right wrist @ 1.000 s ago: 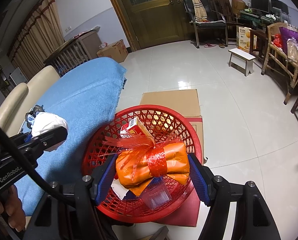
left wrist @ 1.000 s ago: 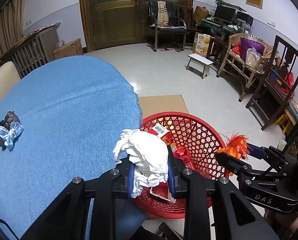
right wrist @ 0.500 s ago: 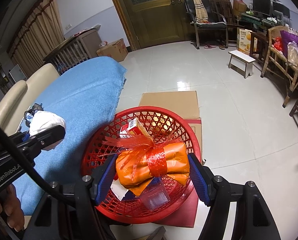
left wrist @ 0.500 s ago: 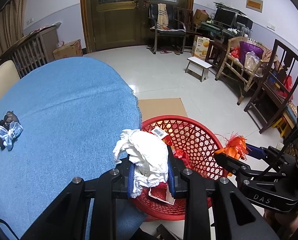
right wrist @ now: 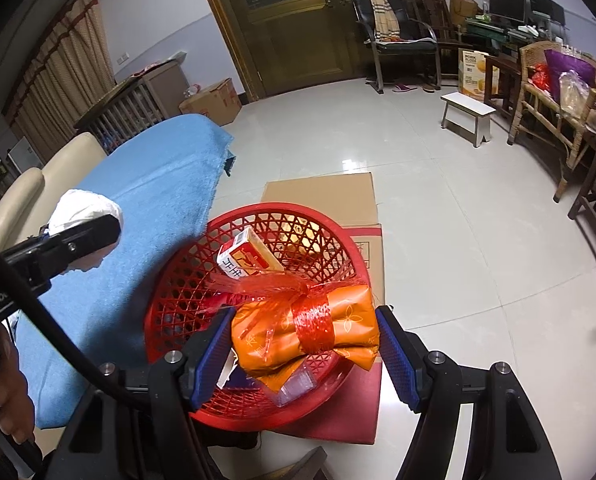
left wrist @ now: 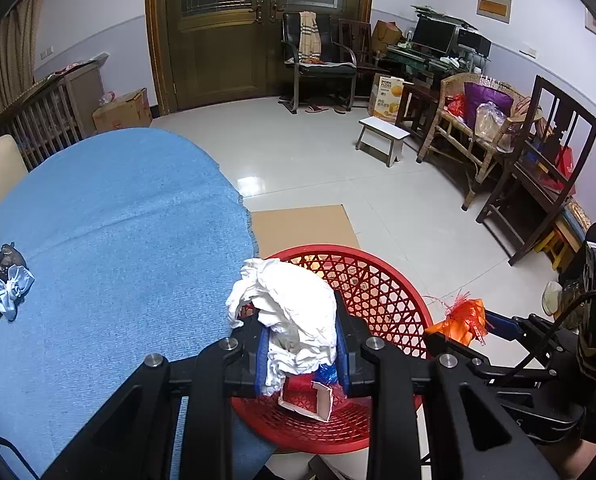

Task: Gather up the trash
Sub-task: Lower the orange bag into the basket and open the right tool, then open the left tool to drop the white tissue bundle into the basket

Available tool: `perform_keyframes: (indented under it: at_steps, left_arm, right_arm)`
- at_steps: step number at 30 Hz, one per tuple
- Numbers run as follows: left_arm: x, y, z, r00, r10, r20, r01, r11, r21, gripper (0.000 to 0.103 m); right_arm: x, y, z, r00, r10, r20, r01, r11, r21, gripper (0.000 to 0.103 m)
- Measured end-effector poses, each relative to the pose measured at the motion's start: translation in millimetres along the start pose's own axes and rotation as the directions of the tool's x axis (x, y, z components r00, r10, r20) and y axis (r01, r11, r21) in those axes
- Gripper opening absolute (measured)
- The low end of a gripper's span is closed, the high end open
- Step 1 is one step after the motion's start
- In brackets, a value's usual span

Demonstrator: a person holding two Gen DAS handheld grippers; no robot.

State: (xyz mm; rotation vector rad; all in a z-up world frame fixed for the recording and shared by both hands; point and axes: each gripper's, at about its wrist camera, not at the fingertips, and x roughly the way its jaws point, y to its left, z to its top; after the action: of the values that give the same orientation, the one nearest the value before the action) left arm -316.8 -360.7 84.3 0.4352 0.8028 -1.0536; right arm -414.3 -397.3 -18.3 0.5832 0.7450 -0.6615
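One small carton (right wrist: 249,255) inside red lattice basket (right wrist: 178,300).

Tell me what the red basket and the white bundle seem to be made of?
The round red lattice basket looks like moulded plastic: glossy, stiff open mesh. The crumpled white bundle in the left tongs looks like tissue paper or thin cloth: matte, soft folds; which one is unclear.

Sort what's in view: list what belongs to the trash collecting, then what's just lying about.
Job:
white crumpled paper, in left gripper
orange wrapped packet, in right gripper
red basket
carton inside it

Lying about:
bow clip
white stool
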Motion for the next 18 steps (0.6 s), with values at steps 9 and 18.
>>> perform_keyframes:
  at_steps: [9, 18]
  left_arm:
    - [4, 2, 1, 1.0, 0.006, -0.008, -0.006, 1.0, -0.01, 0.028]
    - [9, 4, 0, 1.0, 0.017, -0.013, -0.017, 1.0, -0.023, 0.028]
  right_arm:
    - [20, 7, 5, 0.999, 0.023, -0.038, -0.023, 1.0, -0.015, 0.073]
    - [33, 11, 0, 0.995, 0.034, -0.096, -0.038, 0.998, -0.039, 0.1]
